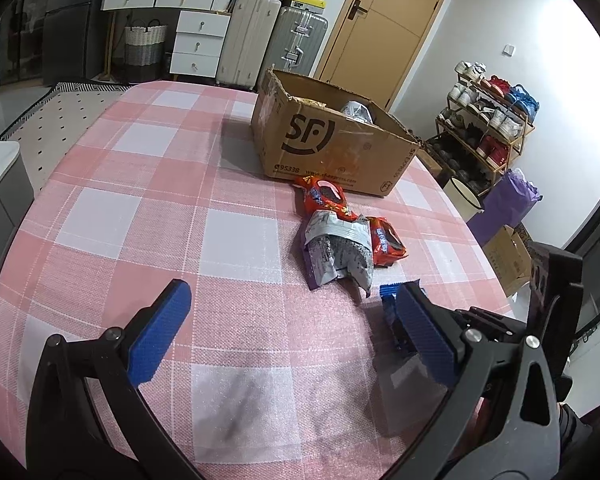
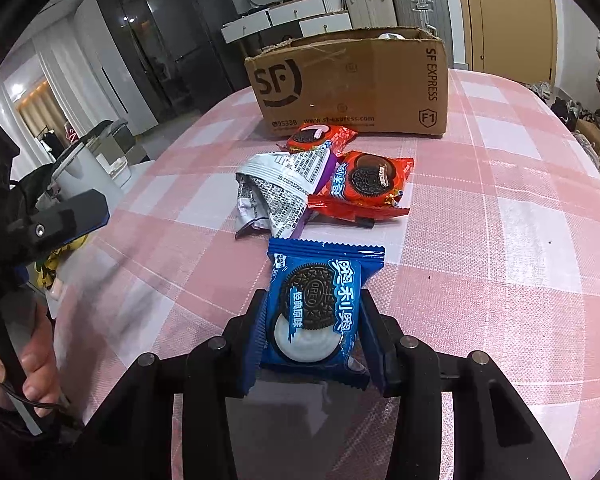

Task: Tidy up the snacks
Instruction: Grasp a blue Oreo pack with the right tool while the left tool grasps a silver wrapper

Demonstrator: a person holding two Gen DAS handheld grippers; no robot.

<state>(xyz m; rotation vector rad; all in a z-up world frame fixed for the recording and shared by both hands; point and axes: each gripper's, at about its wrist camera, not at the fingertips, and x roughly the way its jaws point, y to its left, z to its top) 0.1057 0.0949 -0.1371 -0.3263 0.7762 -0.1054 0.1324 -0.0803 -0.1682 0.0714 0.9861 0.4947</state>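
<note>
The right gripper (image 2: 312, 320) tilts steeply down over the near edge of the table (image 2: 500, 240), its jaws clamped on the sides of a blue biscuit packet (image 2: 316, 308) showing a dark sandwich biscuit. The left gripper (image 1: 296, 332) angles down beside it, jaws wide apart and holding nothing.

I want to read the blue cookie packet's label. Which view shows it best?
Right wrist view: the blue cookie packet faces the camera, clamped by the right gripper. Left wrist view shows only its edge.
</note>
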